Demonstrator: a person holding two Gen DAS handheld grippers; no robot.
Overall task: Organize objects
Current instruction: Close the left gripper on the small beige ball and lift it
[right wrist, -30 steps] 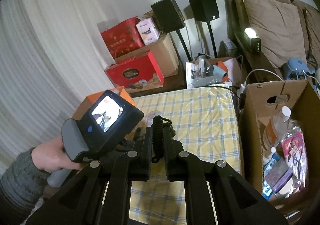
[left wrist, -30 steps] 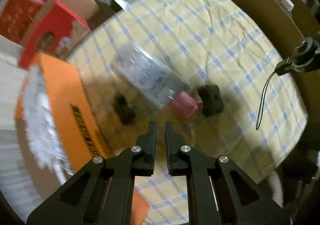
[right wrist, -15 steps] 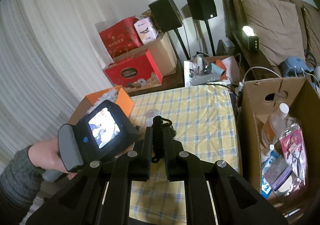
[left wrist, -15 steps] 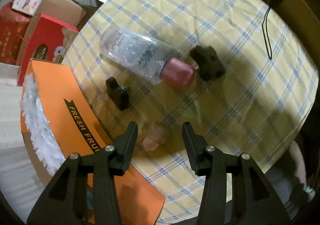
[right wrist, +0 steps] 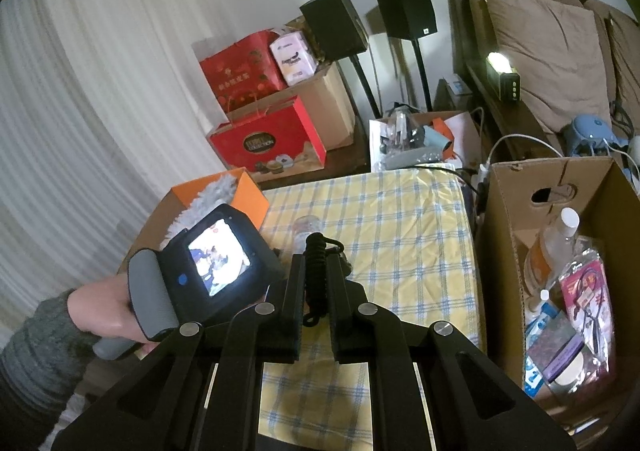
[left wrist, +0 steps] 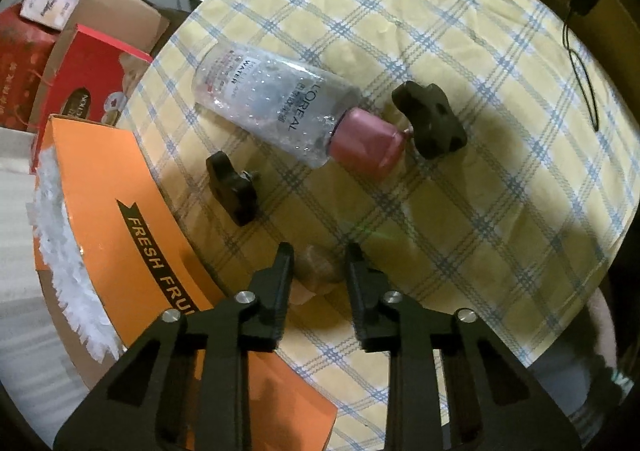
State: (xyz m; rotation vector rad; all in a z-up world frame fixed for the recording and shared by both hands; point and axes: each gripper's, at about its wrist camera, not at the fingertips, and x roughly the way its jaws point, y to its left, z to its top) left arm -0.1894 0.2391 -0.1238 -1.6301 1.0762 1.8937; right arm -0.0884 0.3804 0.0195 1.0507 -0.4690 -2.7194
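Note:
In the left wrist view my left gripper is open, its fingers on either side of a small pinkish-brown capped object lying on the yellow checked tablecloth. Beyond it lie a clear L'Oreal bottle with a pink cap and two black star knobs. In the right wrist view my right gripper is shut on a black coiled cord, held above the table's near side.
An orange "Fresh Fruit" box with white fluffy filling borders the table on the left. A cardboard box holding bottles and packets stands on the right. Red gift boxes, speakers on stands and a bed lie beyond.
My left gripper opened and moved down over the small pinkish-brown object, which now lies between its fingers. The right gripper stayed shut on the cord, almost still.

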